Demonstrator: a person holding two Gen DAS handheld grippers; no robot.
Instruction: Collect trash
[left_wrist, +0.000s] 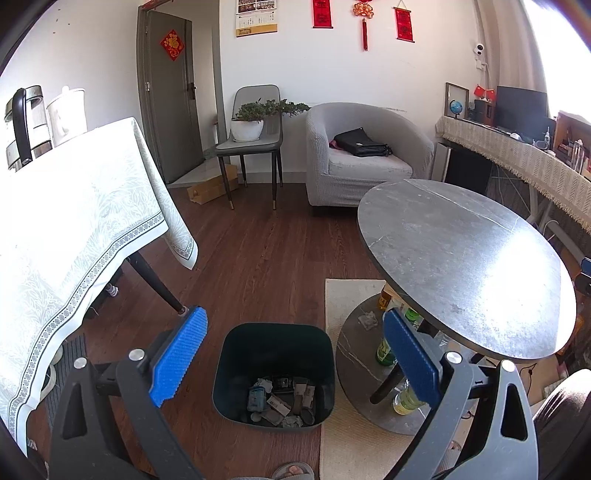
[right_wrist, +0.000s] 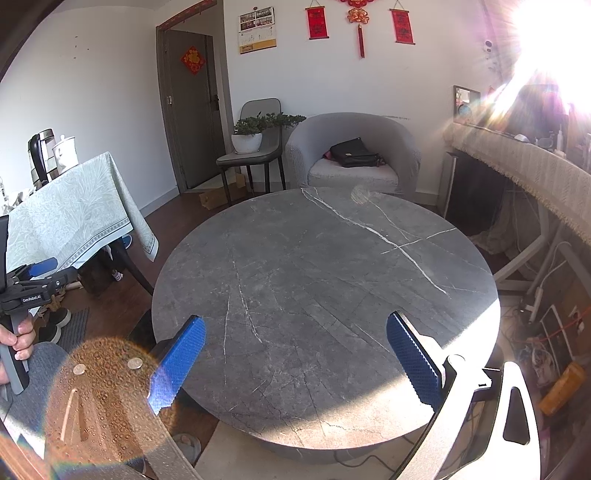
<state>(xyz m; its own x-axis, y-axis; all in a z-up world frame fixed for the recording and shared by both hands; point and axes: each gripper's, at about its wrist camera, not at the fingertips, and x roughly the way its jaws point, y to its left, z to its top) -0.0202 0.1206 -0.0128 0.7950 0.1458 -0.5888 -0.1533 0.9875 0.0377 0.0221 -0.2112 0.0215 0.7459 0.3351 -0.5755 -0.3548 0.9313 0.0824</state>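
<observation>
A dark trash bin (left_wrist: 274, 373) stands on the wood floor below my left gripper (left_wrist: 293, 363). Several crumpled papers and wrappers (left_wrist: 282, 402) lie at its bottom. My left gripper is open and empty, its blue pads spread to either side of the bin. My right gripper (right_wrist: 295, 363) is open and empty above the round grey marble table (right_wrist: 325, 295), whose top is bare. The left gripper's handle, held by a hand (right_wrist: 18, 339), shows at the left edge of the right wrist view.
The round table (left_wrist: 461, 266) is right of the bin, with bottles (left_wrist: 386, 350) on its lower shelf. A cloth-covered table (left_wrist: 74, 229) stands left. A grey armchair (left_wrist: 365, 155), a chair with a potted plant (left_wrist: 251, 125) and a cluttered sideboard (left_wrist: 524, 158) stand behind.
</observation>
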